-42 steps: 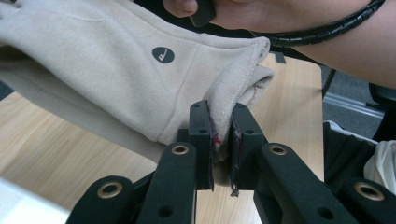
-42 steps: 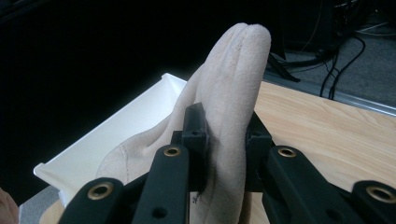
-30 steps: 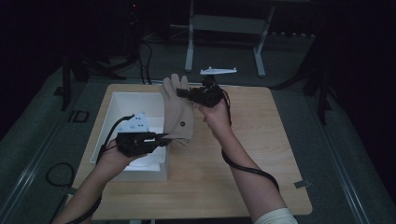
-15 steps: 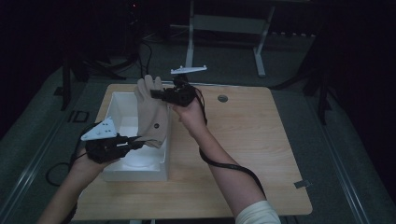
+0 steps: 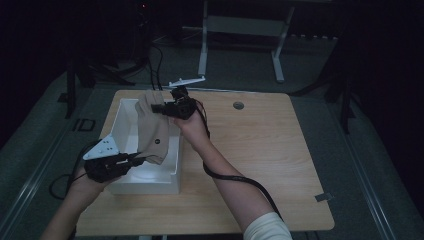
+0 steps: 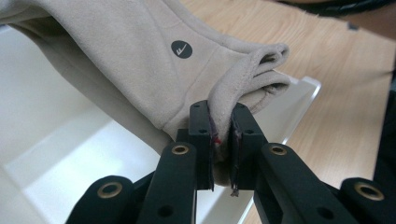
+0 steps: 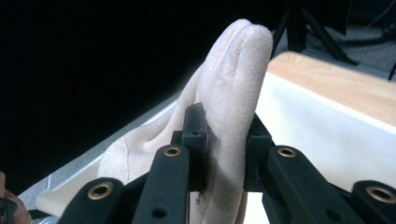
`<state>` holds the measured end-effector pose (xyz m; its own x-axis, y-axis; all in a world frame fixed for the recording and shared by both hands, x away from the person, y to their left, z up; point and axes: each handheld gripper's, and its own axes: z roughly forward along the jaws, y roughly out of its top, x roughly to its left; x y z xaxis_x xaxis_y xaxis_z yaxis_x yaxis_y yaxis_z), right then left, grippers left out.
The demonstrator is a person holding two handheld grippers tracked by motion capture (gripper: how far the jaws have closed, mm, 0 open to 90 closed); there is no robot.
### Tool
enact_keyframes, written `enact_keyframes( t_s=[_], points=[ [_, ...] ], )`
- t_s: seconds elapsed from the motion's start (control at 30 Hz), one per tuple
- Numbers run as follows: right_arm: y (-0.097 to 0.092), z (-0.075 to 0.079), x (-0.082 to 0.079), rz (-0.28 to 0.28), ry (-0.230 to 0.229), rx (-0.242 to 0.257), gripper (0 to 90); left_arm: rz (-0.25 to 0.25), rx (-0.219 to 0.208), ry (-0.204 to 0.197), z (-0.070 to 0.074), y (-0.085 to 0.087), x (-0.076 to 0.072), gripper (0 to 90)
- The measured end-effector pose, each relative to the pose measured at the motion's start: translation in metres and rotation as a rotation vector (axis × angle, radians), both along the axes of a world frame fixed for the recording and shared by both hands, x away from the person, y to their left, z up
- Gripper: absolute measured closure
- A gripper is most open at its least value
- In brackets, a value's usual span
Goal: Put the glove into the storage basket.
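Over the white bin [image 5: 124,134] at the worktop's [image 5: 280,165] left edge: beige glove [image 5: 152,131] stretched between both claws. Left claw [image 5: 141,160] clamped on its cuff, right claw [image 5: 156,108] clamped on its fingertip end.

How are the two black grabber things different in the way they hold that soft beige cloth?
The left gripper pinches the bottom hem of the soft beige cloth, low at the near end of the white bin. The right gripper pinches the cloth's top end, higher, over the bin's far end. The left one carries a pale three-cornered plate; the right one's is farther back. Both are shut on the cloth.
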<state>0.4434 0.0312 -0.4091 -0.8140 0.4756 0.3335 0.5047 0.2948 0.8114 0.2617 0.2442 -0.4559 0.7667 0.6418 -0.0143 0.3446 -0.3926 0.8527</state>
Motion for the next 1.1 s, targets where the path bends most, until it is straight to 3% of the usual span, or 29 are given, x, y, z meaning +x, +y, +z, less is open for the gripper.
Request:
enact_keyframes(
  t_s=[0.2, 0.4, 0.47, 0.73, 0.8, 1.03, 1.1],
  points=[
    [0.008, -0.018, 0.001, 0.000, 0.016, -0.059, 76.6, 0.035, 0.016, 0.028, -0.016, -0.002, -0.003, 82.0],
    [0.009, -0.035, 0.004, -0.002, 0.042, -0.089, 76.6, 0.076, 0.027, 0.054, -0.029, -0.002, -0.006, 81.8],
    [0.011, -0.040, 0.004, 0.007, 0.050, -0.117, 76.7, 0.082, 0.049, 0.055, -0.033, -0.004, -0.008, 81.8],
    [0.018, -0.043, 0.005, 0.005, 0.043, -0.174, 76.7, 0.102, 0.076, 0.060, -0.037, -0.007, -0.007, 81.2],
    [0.023, -0.042, 0.007, -0.001, 0.035, -0.211, 76.7, 0.123, 0.133, 0.037, -0.038, -0.011, -0.007, 81.1],
    [0.029, -0.044, 0.010, 0.008, 0.031, -0.254, 75.9, 0.109, 0.125, 0.046, -0.043, -0.017, -0.005, 80.4],
    [0.030, -0.044, 0.010, 0.012, 0.032, -0.256, 70.2, 0.108, 0.131, 0.064, -0.045, -0.019, -0.004, 76.3]
  ],
)
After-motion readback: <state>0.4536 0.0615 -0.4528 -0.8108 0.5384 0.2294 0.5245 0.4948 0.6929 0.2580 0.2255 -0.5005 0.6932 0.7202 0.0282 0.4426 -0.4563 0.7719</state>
